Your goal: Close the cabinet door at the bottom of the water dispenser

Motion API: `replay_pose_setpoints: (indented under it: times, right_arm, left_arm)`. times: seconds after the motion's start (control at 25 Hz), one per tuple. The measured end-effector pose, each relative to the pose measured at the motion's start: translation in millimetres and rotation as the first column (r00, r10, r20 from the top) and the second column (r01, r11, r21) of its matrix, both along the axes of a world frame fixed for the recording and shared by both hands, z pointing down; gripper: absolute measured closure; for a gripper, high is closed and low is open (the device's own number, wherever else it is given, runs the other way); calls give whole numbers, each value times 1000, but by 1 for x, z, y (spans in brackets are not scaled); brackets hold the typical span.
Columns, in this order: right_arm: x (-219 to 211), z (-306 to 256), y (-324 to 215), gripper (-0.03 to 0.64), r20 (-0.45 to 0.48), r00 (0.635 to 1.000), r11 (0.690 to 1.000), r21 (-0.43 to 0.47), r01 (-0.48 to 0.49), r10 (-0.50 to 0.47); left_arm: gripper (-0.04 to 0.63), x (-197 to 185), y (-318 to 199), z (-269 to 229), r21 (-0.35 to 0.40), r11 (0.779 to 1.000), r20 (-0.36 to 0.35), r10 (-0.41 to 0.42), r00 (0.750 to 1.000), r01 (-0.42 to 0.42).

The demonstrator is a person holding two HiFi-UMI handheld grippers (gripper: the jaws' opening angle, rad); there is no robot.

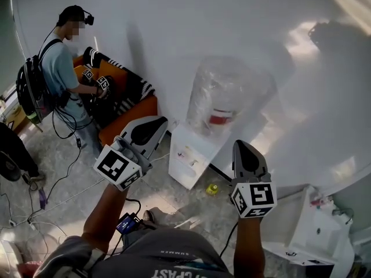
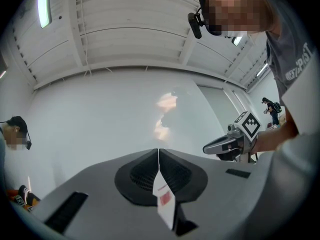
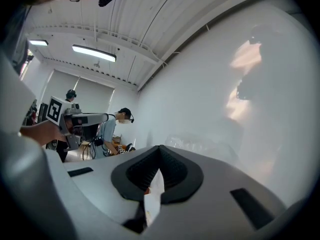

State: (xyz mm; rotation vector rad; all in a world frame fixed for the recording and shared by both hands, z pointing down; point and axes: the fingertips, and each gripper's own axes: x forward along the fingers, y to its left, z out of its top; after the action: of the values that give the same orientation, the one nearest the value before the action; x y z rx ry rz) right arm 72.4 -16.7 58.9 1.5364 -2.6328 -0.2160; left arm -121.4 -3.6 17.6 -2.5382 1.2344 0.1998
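Head view: the water dispenser [image 1: 191,155] stands on the floor against the white wall [image 1: 174,22], a clear bottle [image 1: 229,94] on top. Its lower front is too foreshortened to read. The left gripper [image 1: 157,123] and right gripper [image 1: 243,146] are held up short of it, one on each side.

Left gripper view: the fingers [image 2: 137,174] are pressed together and face bare wall, with a white tag [image 2: 164,198] at their seam.

Right gripper view: the fingers [image 3: 177,173] are likewise together, with nothing clamped between them.

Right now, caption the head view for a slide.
Left gripper and right gripper, both shut, held up before the water dispenser.
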Motion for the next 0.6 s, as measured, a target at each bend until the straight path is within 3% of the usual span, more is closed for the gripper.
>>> replay_pose_setpoints:
  times: [0.6]
  right_arm:
    - [2, 5, 8, 591, 17, 1000, 1000, -3, -5, 5]
  left_arm:
    - [575, -6, 10, 4, 0, 1000, 11, -8, 1000, 8]
